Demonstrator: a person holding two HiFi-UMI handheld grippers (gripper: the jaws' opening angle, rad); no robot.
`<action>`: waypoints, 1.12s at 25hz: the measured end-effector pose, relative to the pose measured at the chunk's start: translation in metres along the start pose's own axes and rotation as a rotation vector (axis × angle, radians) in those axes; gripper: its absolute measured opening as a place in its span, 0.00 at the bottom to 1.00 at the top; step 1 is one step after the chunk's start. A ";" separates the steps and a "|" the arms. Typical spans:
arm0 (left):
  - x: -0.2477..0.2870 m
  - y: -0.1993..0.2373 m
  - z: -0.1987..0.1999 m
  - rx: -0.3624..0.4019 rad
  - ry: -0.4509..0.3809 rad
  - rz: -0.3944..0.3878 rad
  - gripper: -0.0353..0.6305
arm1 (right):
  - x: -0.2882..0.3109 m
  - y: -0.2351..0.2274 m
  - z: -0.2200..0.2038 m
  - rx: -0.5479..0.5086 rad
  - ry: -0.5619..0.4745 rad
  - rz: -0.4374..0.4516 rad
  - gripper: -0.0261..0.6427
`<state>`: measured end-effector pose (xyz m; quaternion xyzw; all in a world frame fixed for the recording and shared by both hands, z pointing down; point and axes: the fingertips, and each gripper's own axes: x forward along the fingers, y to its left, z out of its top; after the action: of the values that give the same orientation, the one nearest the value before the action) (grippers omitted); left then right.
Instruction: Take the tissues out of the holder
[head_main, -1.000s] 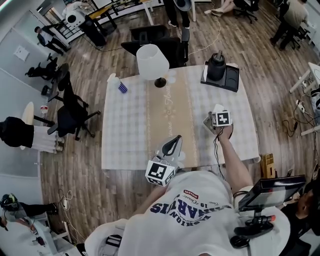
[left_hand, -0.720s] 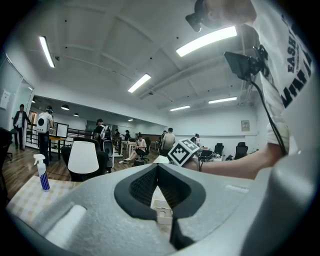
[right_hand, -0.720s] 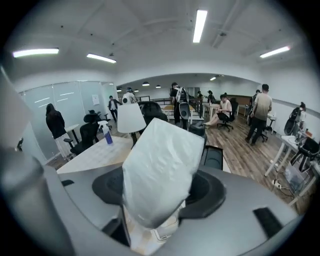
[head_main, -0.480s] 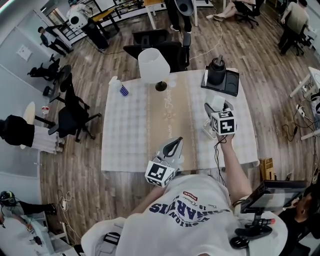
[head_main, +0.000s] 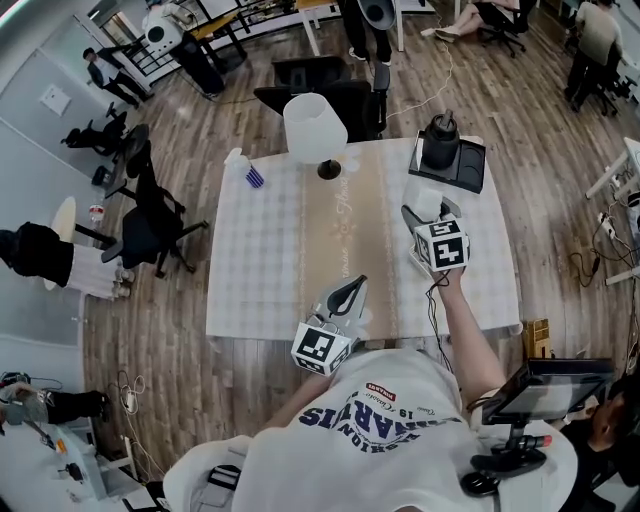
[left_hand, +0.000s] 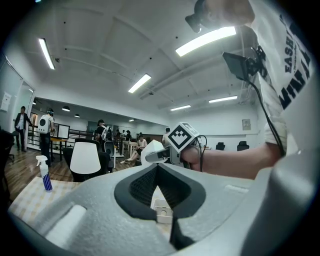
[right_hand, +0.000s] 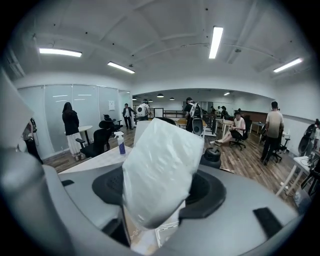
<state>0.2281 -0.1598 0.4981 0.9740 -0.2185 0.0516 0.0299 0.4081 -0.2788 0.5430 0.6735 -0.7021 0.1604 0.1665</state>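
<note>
My right gripper (head_main: 428, 212) is shut on a white plastic-wrapped tissue pack (head_main: 430, 202) and holds it in the air above the right half of the table (head_main: 260, 260). In the right gripper view the pack (right_hand: 160, 170) stands tilted between the jaws and fills the middle of the picture. My left gripper (head_main: 352, 287) is shut with nothing in it, over the front edge of the table on the beige runner (head_main: 345, 235). From the left gripper view the right gripper's marker cube (left_hand: 182, 140) and the pack (left_hand: 151, 150) show ahead. No tissue holder can be made out for certain.
A black cylindrical container (head_main: 440, 140) stands on a black tray (head_main: 470, 168) at the back right corner. At the back middle is a white lamp (head_main: 315, 125), and a spray bottle (head_main: 243, 170) lies at the back left. Office chairs stand behind the table.
My right gripper has risen with the tissue pack and come a little nearer the black tray. The left gripper has stayed where it was.
</note>
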 end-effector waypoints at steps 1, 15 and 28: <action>-0.001 0.001 -0.001 -0.001 0.000 0.008 0.06 | 0.002 0.004 0.001 -0.003 -0.001 0.009 0.47; -0.047 0.040 0.001 -0.019 -0.014 0.209 0.06 | 0.045 0.082 0.023 -0.087 0.011 0.180 0.47; -0.093 0.063 -0.011 -0.053 -0.012 0.369 0.06 | 0.074 0.140 0.008 -0.142 0.061 0.293 0.47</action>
<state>0.1165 -0.1760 0.5007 0.9165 -0.3951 0.0444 0.0444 0.2652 -0.3422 0.5690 0.5450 -0.7971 0.1535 0.2098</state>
